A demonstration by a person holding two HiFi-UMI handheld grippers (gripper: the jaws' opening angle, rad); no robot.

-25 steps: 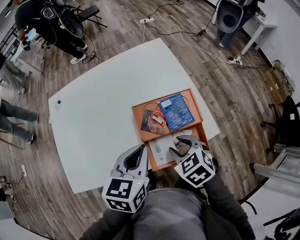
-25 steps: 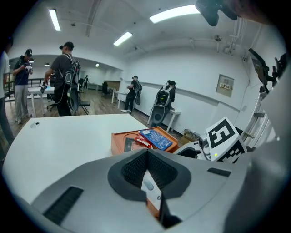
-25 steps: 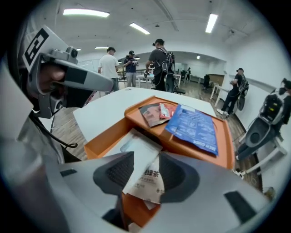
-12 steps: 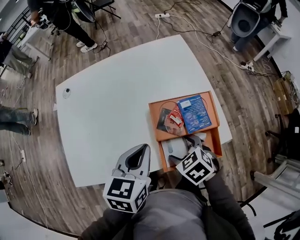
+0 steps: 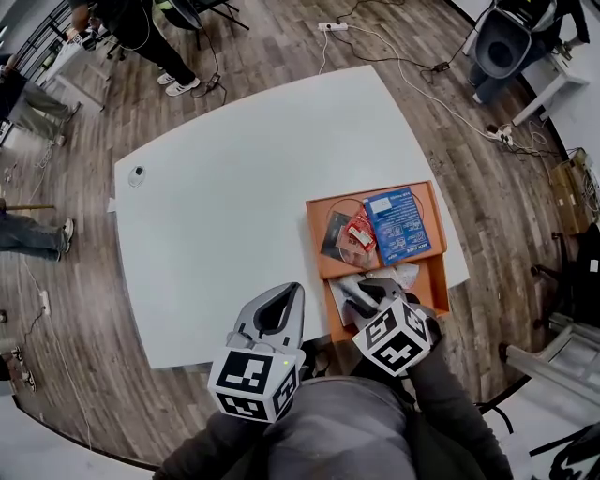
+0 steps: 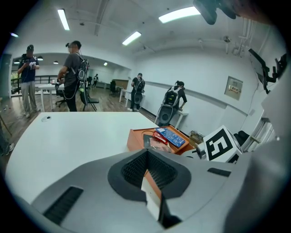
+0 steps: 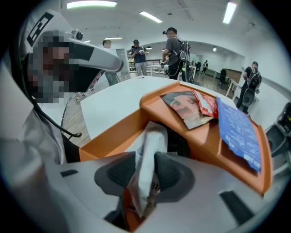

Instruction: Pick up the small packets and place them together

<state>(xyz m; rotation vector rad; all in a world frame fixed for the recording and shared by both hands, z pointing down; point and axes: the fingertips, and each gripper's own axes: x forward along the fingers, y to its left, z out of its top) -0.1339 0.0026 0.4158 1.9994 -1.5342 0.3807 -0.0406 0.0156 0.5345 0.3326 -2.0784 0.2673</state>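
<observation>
Overhead, we see the right gripper (image 5: 362, 292) reaching into the lower compartment of the orange box-shaped tray (image 5: 315, 246). In its own view, its jaws have just been closing and now pinch a crinkly white plastic packet (image 7: 152, 136) edgewise, ready for lifting. In the left gripper (image 6: 146, 170) view, the ribbed pads are together and empty, idle over the smooth white table (image 6: 68, 136).

Long ceiling strip lamps (image 6: 182, 13) light the room brightly and evenly, leaving only soft shadows on the white rectangular worktop (image 5: 234, 216). Both gripper views bulge fisheye-wise with black corners; the white crinkled packet (image 7: 148, 168) nearest the lens is blurred.
</observation>
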